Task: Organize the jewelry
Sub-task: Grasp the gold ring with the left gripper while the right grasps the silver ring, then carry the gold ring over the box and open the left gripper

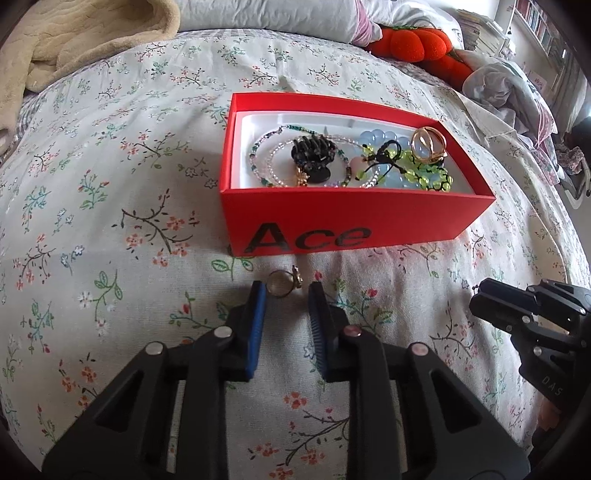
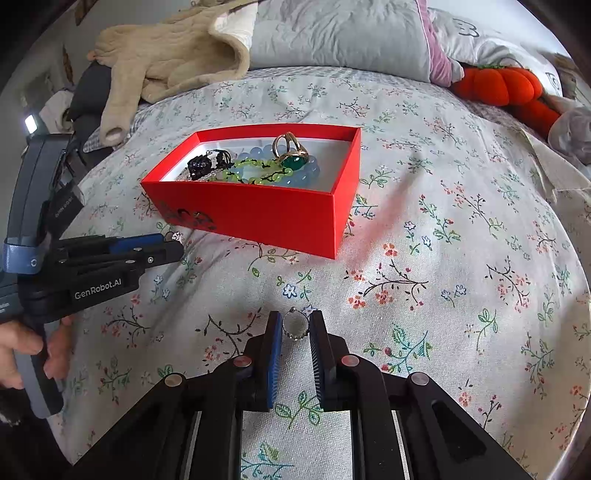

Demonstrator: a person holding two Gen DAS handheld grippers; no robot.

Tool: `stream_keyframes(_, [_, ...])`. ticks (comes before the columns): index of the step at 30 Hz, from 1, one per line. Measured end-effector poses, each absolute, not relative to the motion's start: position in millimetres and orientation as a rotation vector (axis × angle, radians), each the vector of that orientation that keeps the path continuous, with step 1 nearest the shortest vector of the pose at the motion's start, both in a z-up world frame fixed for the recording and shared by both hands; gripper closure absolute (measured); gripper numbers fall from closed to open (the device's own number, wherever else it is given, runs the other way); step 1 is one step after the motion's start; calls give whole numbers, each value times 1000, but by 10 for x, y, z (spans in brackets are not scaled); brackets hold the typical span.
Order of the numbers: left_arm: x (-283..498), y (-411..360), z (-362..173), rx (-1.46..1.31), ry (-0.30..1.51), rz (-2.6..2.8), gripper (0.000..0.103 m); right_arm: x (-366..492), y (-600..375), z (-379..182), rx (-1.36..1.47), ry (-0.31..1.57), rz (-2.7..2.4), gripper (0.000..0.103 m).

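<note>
A red box (image 1: pixel 347 216) marked "Ace" sits on the floral bedsheet and holds bead bracelets, a black hair claw (image 1: pixel 314 157) and a gold ring (image 1: pixel 428 146). It also shows in the right wrist view (image 2: pixel 258 214). A gold ring (image 1: pixel 283 283) lies on the sheet just in front of the box, between the tips of my open left gripper (image 1: pixel 287 293). My right gripper (image 2: pixel 295 325) stands around a silver ring (image 2: pixel 295 324), with both pads at its sides. The left gripper also shows in the right wrist view (image 2: pixel 162 245).
A beige blanket (image 2: pixel 166 55) and grey pillows (image 2: pixel 332 33) lie at the head of the bed. An orange pumpkin plush (image 2: pixel 498 86) sits at the back right. Crumpled clothes (image 1: pixel 517 96) lie at the right edge.
</note>
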State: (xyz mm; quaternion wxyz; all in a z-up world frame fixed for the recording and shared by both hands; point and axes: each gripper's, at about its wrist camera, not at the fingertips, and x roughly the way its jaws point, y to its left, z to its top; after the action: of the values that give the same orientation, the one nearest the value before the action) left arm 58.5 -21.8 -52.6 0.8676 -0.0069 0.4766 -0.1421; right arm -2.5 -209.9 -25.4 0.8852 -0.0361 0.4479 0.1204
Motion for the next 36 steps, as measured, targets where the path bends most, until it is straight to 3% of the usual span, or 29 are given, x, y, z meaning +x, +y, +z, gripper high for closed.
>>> stream_keyframes(6, [584, -205, -523, -16, 1005, -305, 94, -25, -2091, -251, -76, 934, 251, 88])
stream_keyframes(13, [556, -234, -518, 0, 1006, -337, 95, -26, -2096, -251, -76, 934, 250, 88])
stream_keyframes(18, [497, -338, -516, 44, 986, -356, 68, -20, -2071, -259, -78, 937, 252, 88])
stream_keyframes(26, [590, -350, -519, 17, 992, -324, 66, -20, -2062, -263, -75, 938, 251, 88])
stream_keyframes(28, [594, -361, -520, 27, 992, -317, 73, -15, -2073, -257, -73, 937, 251, 88])
stream_keyframes(30, [599, -367, -523, 40, 999, -316, 94, -10, -2079, -248, -70, 937, 252, 88])
stream_keyframes(36, [608, -288, -454, -5, 1020, -337, 100, 29, -2113, -146, -50, 923, 259, 88])
